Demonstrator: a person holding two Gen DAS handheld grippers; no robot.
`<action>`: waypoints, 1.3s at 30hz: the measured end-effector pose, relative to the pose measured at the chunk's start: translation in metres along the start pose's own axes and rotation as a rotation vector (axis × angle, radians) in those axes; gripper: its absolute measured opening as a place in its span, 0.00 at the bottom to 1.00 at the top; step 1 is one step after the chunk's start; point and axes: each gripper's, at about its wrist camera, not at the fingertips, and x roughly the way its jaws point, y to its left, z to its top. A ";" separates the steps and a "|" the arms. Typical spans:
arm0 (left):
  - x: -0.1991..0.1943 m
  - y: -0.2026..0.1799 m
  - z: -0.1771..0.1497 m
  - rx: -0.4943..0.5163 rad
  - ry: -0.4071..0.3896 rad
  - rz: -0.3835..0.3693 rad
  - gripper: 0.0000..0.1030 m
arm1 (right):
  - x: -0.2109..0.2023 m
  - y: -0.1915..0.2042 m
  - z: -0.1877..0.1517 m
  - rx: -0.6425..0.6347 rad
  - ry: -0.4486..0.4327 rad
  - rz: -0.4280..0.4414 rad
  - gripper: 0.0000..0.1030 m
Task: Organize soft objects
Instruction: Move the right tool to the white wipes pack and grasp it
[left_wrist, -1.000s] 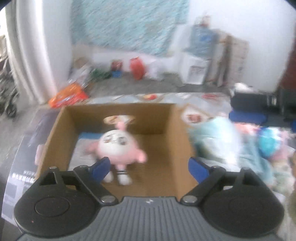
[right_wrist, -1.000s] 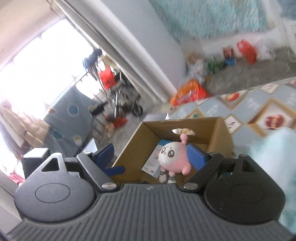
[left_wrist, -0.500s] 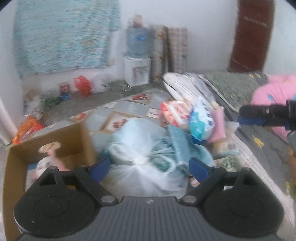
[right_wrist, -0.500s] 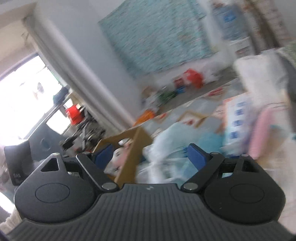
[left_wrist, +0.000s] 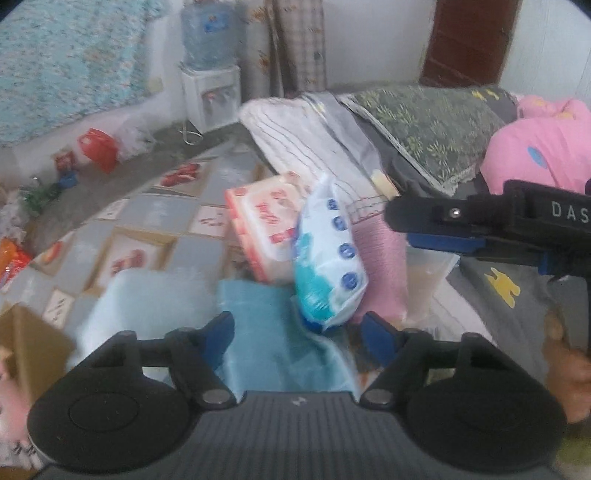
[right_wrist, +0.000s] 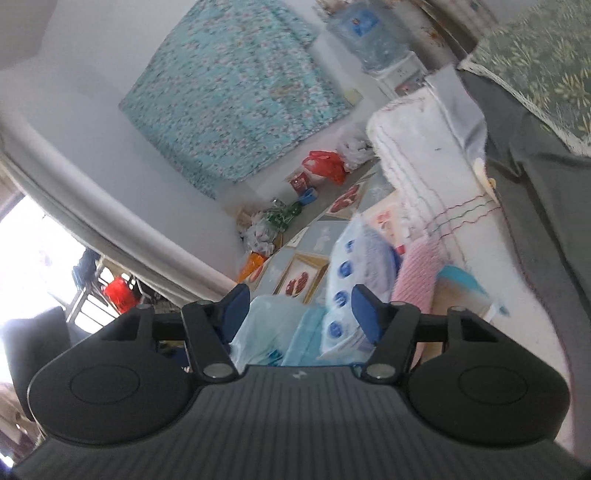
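A heap of soft things lies on the mat: a white pack with blue dots (left_wrist: 328, 258), a pink-and-white wipes pack (left_wrist: 262, 225), a pink knitted cloth (left_wrist: 380, 258), a teal towel (left_wrist: 266, 325) and a pale blue bag (left_wrist: 147, 302). My left gripper (left_wrist: 299, 334) hovers over the towel, jaws closing, pads touching nothing. My right gripper (left_wrist: 436, 236) reaches in from the right above the pink cloth. In its own view the right gripper (right_wrist: 301, 312) is closing with the dotted pack (right_wrist: 354, 273) and the towel (right_wrist: 306, 332) beyond its pads, not pressed. A corner of the cardboard box (left_wrist: 29, 347) shows at the far left.
Folded striped bedding (left_wrist: 314, 136), a green patterned pillow (left_wrist: 424, 122) and a pink cushion (left_wrist: 539, 147) lie behind the heap. A water dispenser (left_wrist: 210, 85) and a red bag (left_wrist: 98, 147) stand by the wall. A hand (left_wrist: 561, 369) holds the right gripper.
Both views have swung right, away from the box with the pink plush toy and onto the heap of soft packs. Both pairs of jaws stand narrower than before.
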 end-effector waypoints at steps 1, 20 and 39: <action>0.009 -0.005 0.005 0.006 0.008 -0.002 0.72 | 0.004 -0.006 0.003 0.009 -0.003 0.000 0.59; 0.070 -0.026 0.037 -0.034 0.039 0.033 0.36 | 0.021 -0.053 0.014 0.094 -0.017 0.066 0.60; -0.127 -0.007 -0.078 -0.126 -0.164 -0.024 0.35 | -0.047 0.064 -0.082 -0.016 0.060 0.285 0.60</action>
